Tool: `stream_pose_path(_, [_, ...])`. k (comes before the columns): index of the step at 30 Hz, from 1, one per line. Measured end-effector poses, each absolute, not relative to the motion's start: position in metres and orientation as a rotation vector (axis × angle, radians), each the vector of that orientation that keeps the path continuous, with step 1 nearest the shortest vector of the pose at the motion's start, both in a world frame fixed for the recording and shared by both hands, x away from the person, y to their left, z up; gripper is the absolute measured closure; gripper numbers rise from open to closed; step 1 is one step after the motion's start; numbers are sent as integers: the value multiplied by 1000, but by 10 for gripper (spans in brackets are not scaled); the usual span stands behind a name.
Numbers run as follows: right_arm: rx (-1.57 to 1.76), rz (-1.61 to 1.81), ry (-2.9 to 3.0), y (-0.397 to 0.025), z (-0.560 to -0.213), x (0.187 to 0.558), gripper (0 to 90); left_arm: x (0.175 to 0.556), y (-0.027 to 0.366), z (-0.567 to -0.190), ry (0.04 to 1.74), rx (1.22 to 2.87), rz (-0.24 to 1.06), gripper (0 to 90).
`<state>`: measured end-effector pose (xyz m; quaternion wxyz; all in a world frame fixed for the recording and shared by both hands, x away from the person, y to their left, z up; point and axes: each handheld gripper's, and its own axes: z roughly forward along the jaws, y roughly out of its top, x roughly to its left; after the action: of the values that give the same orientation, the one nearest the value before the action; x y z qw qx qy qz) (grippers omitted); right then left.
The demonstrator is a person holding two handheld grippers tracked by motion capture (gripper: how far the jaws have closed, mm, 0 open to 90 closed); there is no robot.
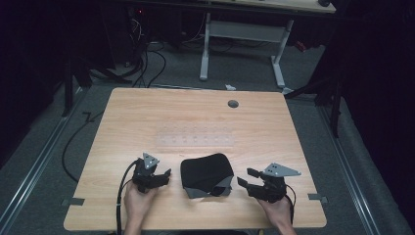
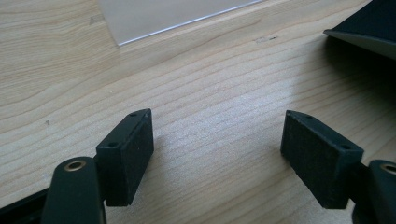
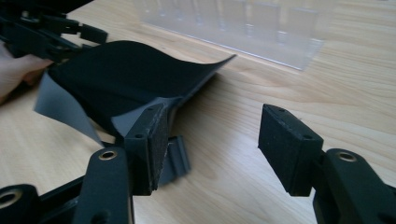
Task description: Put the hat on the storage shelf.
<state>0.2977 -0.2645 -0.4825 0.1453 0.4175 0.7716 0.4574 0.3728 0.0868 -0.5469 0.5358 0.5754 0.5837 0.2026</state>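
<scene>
A black pouch with a grey lining (image 1: 207, 175) lies on the wooden table (image 1: 195, 117) between my two grippers, one flap curled up. In the right gripper view the pouch (image 3: 126, 79) sits just left of the jaws, touching the left jaw's outer side. My right gripper (image 1: 246, 177) (image 3: 212, 140) is open with bare wood between its jaws. My left gripper (image 1: 165, 176) (image 2: 217, 149) is also open over bare table, with the pouch's edge (image 2: 369, 25) off to its upper right.
A clear plastic tray (image 1: 194, 139) with several small pockets lies flat at the table's middle, beyond the pouch. A grey cable hole (image 1: 233, 104) sits near the far edge. Another desk's legs (image 1: 279, 58) and cables stand on the floor behind.
</scene>
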Motion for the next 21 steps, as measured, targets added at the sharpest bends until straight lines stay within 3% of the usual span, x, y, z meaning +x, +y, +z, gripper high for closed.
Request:
stream_pose_path(14, [1253,1399,2227,-237,-489,312,368,373,87,-547,1390,1370,482,258])
stream_pose_path(21, [1296,1364,2282,-223,-502,327,381,373,87,-547,1390,1371,483,258])
